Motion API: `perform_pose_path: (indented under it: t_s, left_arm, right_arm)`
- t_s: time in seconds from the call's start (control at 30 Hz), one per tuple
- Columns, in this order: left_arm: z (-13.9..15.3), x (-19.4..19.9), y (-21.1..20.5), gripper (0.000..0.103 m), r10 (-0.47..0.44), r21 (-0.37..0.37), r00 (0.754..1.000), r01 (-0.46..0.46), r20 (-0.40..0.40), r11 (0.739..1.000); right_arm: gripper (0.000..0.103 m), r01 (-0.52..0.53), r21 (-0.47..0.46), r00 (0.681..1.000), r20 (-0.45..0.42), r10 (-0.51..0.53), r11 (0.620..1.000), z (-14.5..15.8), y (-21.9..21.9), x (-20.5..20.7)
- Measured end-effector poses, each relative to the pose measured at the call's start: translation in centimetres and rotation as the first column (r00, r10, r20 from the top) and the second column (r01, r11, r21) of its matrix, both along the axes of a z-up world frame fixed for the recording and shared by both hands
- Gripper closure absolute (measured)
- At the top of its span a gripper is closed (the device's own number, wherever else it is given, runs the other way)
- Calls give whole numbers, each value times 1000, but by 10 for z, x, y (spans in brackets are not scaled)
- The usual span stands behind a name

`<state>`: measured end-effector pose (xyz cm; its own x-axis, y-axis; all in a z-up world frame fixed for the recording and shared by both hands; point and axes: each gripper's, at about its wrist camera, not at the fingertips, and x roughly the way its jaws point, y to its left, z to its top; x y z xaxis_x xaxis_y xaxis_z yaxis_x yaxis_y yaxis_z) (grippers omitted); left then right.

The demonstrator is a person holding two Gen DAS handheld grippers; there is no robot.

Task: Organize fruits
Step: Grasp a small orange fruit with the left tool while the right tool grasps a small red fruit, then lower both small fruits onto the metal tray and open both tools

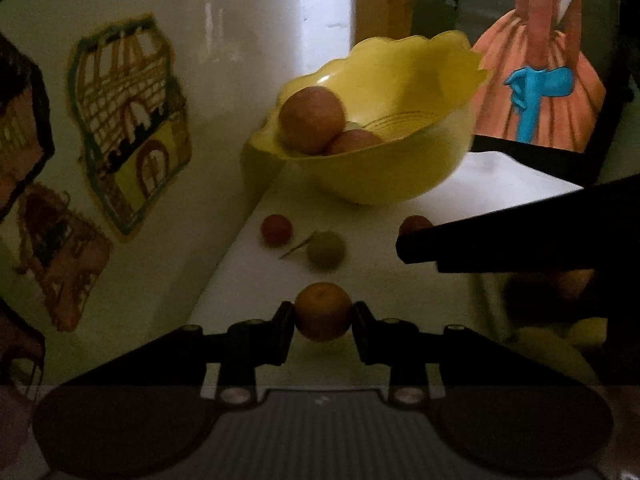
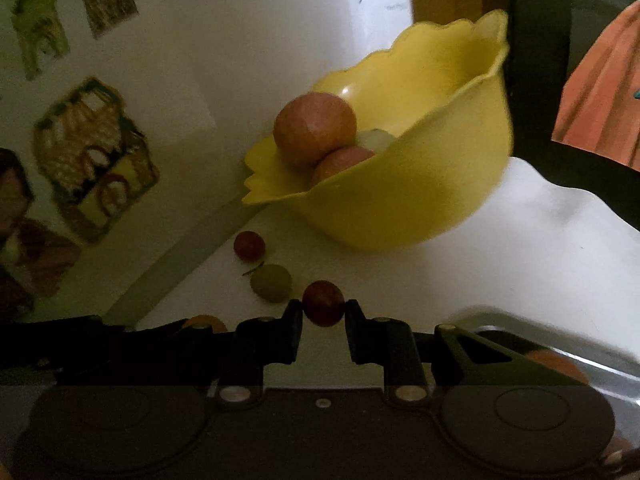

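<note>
**Op:** Since both tongs are loaded, I'd go one at a time. Left gripper [image 1: 323, 316] is clamped on a small orange [image 1: 322, 311]; right gripper [image 2: 323, 307] pinches a dark red grape [image 2: 323, 302].

**Eng:** Target?

**Op:** Yellow bowl [image 1: 404, 172], far side of the white table [image 1: 400, 276]. I'd lift over the scalloped rim, lower right of the two apples [image 1: 311, 120], then release.

**Eng:** Fruit condition?

**Op:** Orange looks round and firm. Grape is small, glossy and likely soft, so light grip. Red grape [image 1: 276, 230] and green one [image 1: 325, 249] lie loose near the bowl.
</note>
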<state>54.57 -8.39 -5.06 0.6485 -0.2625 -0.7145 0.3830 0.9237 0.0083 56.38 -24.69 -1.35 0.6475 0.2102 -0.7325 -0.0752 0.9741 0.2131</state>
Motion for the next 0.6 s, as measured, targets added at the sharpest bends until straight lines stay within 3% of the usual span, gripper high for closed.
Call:
perform_pose_path:
  t_s: [0.33, 0.6]
  left_arm:
    - [25, -31, -39, 69, -105, -56, 994, 105, 9, 993]
    - [20, -45, -73, 69, -156, -33, 988, 156, -1, 987]
  right_arm:
    - [78, 140, -32, 984, 118, -135, 990, 44, -54, -94]
    - [78, 217, -13, 973, 86, -215, 976, 33, -79, -141]
